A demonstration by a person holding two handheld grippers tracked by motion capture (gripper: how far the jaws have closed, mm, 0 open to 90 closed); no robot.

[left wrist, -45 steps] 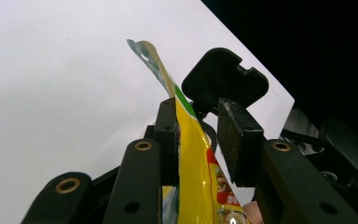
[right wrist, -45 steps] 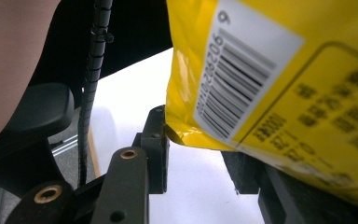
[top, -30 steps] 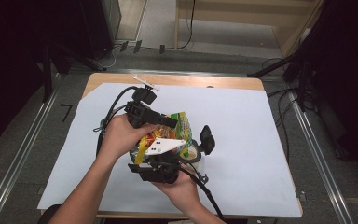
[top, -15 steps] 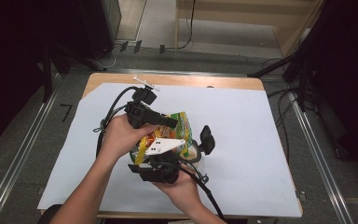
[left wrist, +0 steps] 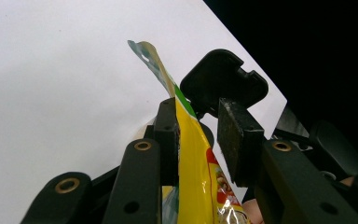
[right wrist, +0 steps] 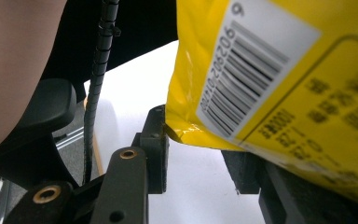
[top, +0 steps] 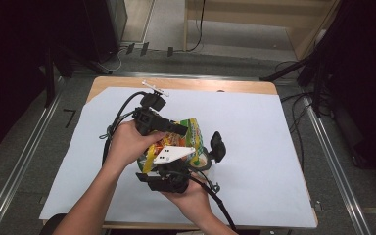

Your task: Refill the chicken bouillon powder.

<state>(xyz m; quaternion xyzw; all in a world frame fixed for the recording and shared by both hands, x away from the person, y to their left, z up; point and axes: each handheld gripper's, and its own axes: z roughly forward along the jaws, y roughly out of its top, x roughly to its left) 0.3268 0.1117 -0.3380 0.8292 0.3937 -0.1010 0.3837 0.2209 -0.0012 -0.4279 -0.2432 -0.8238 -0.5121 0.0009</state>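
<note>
A yellow snack bag point(top: 192, 133) with a green top is held up over the middle of the white sheet, between both grippers. My left gripper point(top: 180, 130) reaches in from the upper left. In the left gripper view the bag's thin edge point(left wrist: 191, 154) stands between its jaws point(left wrist: 198, 112), lying against the left pad, with a small gap to the right pad. My right gripper point(top: 203, 155) comes from below, one black jaw beside the bag's right side. In the right gripper view the bag's barcode face point(right wrist: 284, 70) touches the left pad and hides the other jaw point(right wrist: 198, 140).
A white paper sheet point(top: 274, 147) covers the wooden table point(top: 200, 84). A small white clip-like piece point(top: 155, 89) lies at the sheet's far edge. Black cables trail left from the left gripper. Metal rails and dark floor flank the table.
</note>
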